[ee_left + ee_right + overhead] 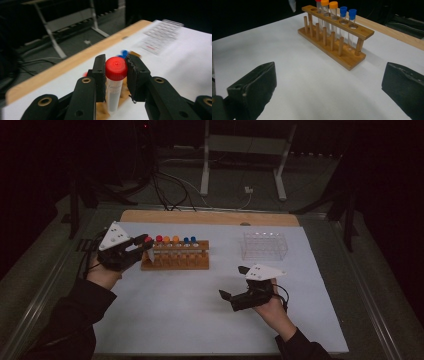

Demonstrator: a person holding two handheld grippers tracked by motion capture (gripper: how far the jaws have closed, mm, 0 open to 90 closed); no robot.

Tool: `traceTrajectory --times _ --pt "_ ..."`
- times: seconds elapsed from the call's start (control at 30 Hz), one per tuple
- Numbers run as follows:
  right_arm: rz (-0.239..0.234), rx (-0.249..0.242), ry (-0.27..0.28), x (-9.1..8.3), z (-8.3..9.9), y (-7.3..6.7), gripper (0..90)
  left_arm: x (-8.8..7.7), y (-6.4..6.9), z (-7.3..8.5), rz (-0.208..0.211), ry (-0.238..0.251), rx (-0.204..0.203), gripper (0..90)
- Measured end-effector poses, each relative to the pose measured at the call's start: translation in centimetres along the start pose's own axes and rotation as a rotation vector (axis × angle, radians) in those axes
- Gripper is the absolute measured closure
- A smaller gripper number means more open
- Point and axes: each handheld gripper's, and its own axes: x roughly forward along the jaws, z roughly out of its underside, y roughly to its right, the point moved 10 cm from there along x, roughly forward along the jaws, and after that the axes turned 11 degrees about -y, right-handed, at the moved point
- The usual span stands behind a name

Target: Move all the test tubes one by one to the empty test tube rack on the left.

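item: red-capped tube (115, 82), one slim clear tube with a red screw cap, held by the left gripper (141, 246) at the left end of the wooden rack (175, 260); its jaws are closed against the cap from both sides, and the body hangs free below them, over the rack's left end. whether the tube's foot still sits in its hole cannot be told. landmark: the wooden rack, standing on the white sheet (200, 320); all places below are given from it. remaining stock in the rack: one more red-capped tube (159, 240), two orange-capped tubes (329, 10), two blue-capped tubes (347, 15), all upright in the top rail. the nearest hole at the rack's left end is vacant in the right gripper view. to the right of the rack, well apart: a clear rack (265, 245), apparently unfilled. in front of the rack and to its right: the right gripper (231, 282), jaws spread wide, nothing between them, low over the sheet. handling, by judgement: light, rigid, smooth-walled, probably plastic; the body is likely to slip under a pinch and may crack if squeezed hard, so the ribbed cap or the neck just under it is the better hold, as taken now. a long thin body gripped only at the top will swing; keep it vertical and lift straight so it clears the rail.
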Motion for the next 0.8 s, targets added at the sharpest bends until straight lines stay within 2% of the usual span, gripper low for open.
traceTrajectory --times 0.1,0.13,0.27,0.3,0.4,0.47,0.5,0.57,0.63,0.67,0.8 --pt "0.001 -0.002 0.001 0.0 0.0 0.0 0.0 0.5 -1.4 -0.5 -0.04 0.023 -0.02 71.6" --pt "-0.001 -0.002 0.001 0.0 0.0 0.0 0.0 0.8 -1.9 -0.6 -0.066 0.029 -0.021 71.6" --pt "-0.006 -0.004 0.003 -0.1 0.0 -0.1 0.0 2.3 -3.2 -0.4 -0.116 0.04 -0.033 71.6" --pt "-0.005 -0.005 0.003 -0.1 0.0 -0.1 0.0 2.7 -3.3 -0.4 -0.105 0.053 -0.049 71.6" --pt "-0.006 -0.003 0.0 0.0 0.1 0.0 0.0 4.0 -3.7 0.1 -0.115 0.049 -0.063 71.6" --pt "-0.007 -0.003 -0.001 0.0 0.2 0.0 0.0 4.8 -4.1 0.5 -0.136 0.043 -0.069 71.6" --pt "-0.005 -0.004 -0.002 0.0 0.2 0.1 0.0 5.2 -4.2 0.7 -0.121 0.044 -0.093 71.6" --pt "-0.007 -0.003 0.0 -0.1 0.2 0.1 0.0 6.1 -4.6 1.3 -0.134 0.023 -0.102 71.6" --pt "-0.005 -0.005 -0.001 -0.1 0.2 0.1 0.0 6.7 -4.7 1.9 -0.122 0.007 -0.124 71.6" --pt "-0.004 -0.006 -0.001 -0.1 0.2 0.2 0.0 7.1 -4.8 2.3 -0.13 -0.007 -0.123 71.6" --pt "-0.005 0.0 -0.003 0.0 0.3 0.3 0.0 8.3 -4.9 3.7 -0.114 -0.049 -0.149 71.6"
